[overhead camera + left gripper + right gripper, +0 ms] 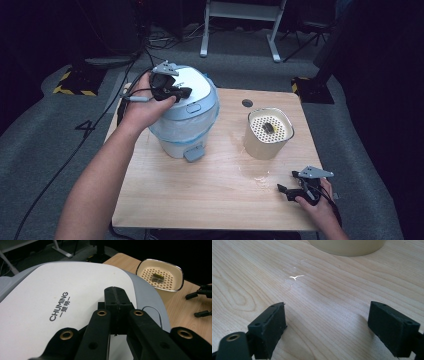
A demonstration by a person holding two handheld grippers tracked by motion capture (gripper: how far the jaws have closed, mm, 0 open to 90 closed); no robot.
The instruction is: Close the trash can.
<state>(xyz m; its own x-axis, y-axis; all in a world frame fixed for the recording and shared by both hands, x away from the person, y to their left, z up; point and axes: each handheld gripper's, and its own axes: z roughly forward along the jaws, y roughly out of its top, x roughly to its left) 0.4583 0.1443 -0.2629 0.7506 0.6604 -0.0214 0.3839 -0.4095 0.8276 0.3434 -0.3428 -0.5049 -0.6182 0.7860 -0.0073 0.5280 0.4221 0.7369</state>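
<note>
White-lidded bin (pixel 185 107) upright under left tool (pixel 172 92)

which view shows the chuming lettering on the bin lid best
The left gripper view: the lettering reads clearly on the white lid, just beyond the shut left gripper. The high view shows the lid from above, but the hand covers part and no lettering is legible. The right gripper view shows table.

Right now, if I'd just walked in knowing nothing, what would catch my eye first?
Probably the big white-and-grey domed bin at the wooden table's back left, with the left gripper, jaws closed, on its lid. To its right stands a cream container with a perforated insert, something small and dark on it. The right gripper waits open at the near right.
</note>
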